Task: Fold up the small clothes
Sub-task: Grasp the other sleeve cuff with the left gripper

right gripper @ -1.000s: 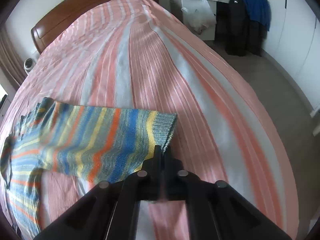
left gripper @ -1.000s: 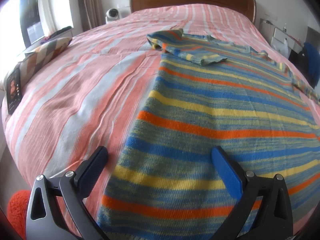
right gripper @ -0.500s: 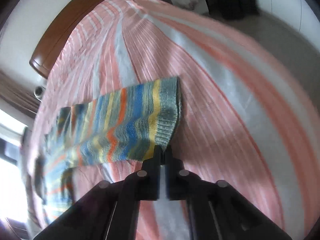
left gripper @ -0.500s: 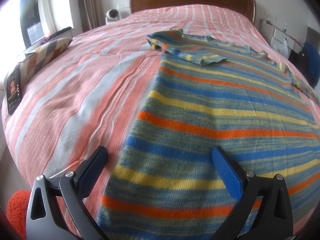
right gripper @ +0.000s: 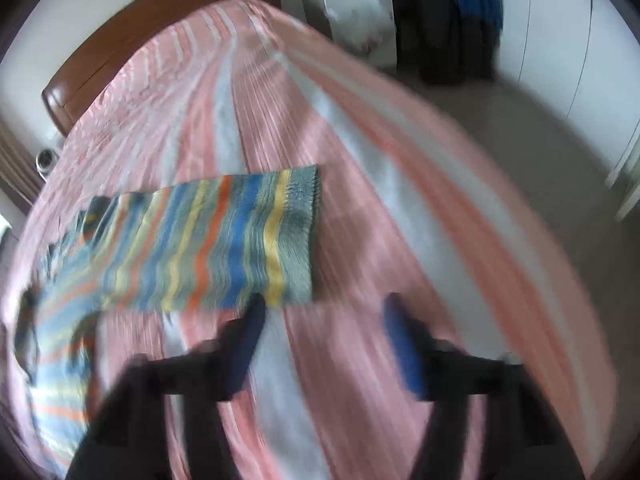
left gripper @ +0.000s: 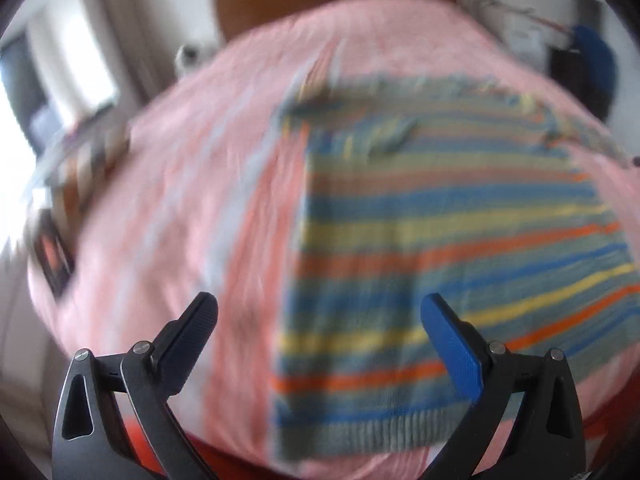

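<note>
L gripper (left gripper: 320,312) wide open, nothing btwn jaws, hovering over hem of striped knit sweater (left gripper: 440,240). Sweater flat on pink striped bedspread (left gripper: 192,184), hem nearest, collar far. R gripper (right gripper: 322,308) blurred, jaws just opened, apart now w/ nothing btwn; sleeve (right gripper: 224,240) lies loose on bedspread just ahead, cuff beside left finger. Wooden headboard (right gripper: 132,52) beyond.

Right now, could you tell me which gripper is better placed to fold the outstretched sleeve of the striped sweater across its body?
Right. The right gripper, its jaws just opened and empty, hangs beside the sleeve cuff on the bedspread. The left gripper, open, hovers by the striped sweater hem, far from it.
</note>
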Action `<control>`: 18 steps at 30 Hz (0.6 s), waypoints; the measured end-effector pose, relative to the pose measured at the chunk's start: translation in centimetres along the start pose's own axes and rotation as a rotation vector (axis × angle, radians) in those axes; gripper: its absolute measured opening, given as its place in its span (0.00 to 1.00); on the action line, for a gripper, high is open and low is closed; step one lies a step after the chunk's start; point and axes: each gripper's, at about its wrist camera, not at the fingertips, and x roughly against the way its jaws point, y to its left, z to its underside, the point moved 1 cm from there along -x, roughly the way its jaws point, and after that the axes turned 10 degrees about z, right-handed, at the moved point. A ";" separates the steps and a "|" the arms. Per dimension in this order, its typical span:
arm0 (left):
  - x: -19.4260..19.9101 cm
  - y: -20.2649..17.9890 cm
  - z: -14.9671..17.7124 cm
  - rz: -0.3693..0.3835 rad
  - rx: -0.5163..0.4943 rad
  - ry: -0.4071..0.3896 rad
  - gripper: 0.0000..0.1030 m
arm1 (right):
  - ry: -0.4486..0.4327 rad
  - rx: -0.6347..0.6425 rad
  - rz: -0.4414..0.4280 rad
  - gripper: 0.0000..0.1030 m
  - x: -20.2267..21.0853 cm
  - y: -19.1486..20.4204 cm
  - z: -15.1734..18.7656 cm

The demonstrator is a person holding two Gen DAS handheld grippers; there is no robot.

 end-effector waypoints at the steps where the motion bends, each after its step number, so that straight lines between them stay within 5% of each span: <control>1: 0.9 0.0 -1.5 0.009 -0.034 -0.037 0.99 | -0.022 0.035 -0.009 0.62 1.2 0.2 1.0; 4: 1.1 -0.5 -7.3 0.060 -0.171 -0.109 0.99 | -0.048 0.105 -0.082 0.62 4.0 1.1 4.9; 7: -5.0 -1.2 -11.5 0.124 -0.296 -0.010 0.99 | -0.058 0.134 -0.162 0.62 6.1 2.4 8.8; 13: -19.1 -0.8 -11.4 0.162 -0.246 0.248 0.86 | -0.062 0.125 -0.254 0.62 8.1 5.4 14.9; 15: -20.0 0.1 -11.4 0.211 -0.162 0.234 0.80 | -0.070 0.158 -0.265 0.62 8.4 6.1 15.7; 16: -20.0 0.8 -11.7 0.226 -0.110 0.222 0.51 | -0.078 0.174 -0.261 0.62 8.5 6.3 15.9; 17: -20.0 1.9 -12.3 0.243 -0.041 0.222 0.05 | -0.096 0.193 -0.252 0.62 8.7 6.4 16.1; 18: -19.6 2.7 -12.7 0.254 0.000 0.221 0.07 | -0.111 0.205 -0.247 0.62 8.7 6.6 15.9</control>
